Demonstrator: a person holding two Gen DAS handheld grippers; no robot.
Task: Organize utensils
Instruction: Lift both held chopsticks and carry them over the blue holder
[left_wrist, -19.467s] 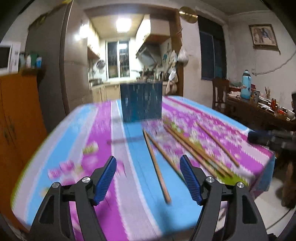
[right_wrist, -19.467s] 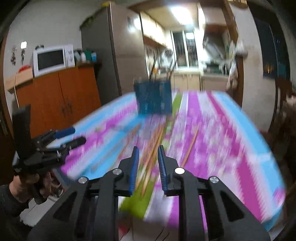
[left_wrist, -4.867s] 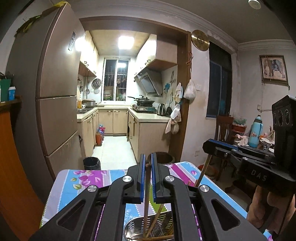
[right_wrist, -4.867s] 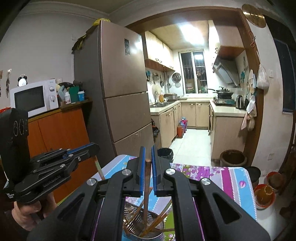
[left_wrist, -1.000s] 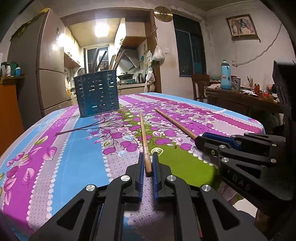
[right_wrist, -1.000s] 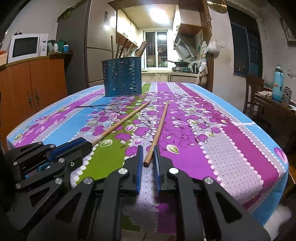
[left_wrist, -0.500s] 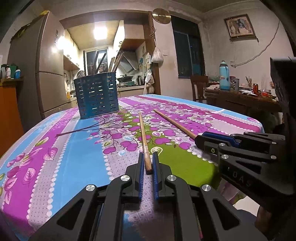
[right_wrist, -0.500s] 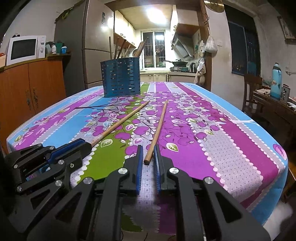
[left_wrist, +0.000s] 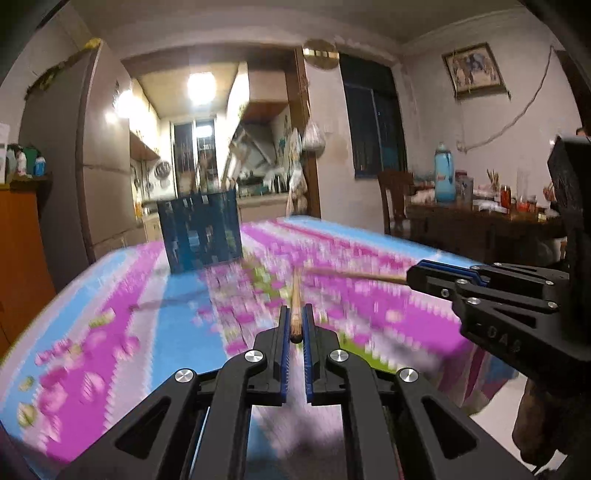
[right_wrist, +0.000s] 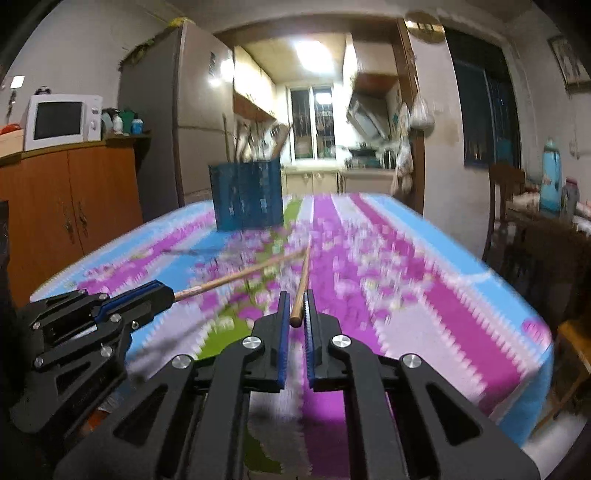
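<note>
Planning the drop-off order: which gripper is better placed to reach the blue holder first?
Roughly even, slightly the left gripper: the blue holder sits left of centre in both views. Each gripper, right too, clamps a chopstick.

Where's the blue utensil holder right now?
The blue utensil holder stands at the table's far end, left of centre in both wrist views, ahead of both held chopsticks.

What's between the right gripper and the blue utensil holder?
Right wrist view: only the chopstick gripped by the right gripper, then bare floral tablecloth up to the blue utensil holder. Nothing else shows, though blurred.
</note>
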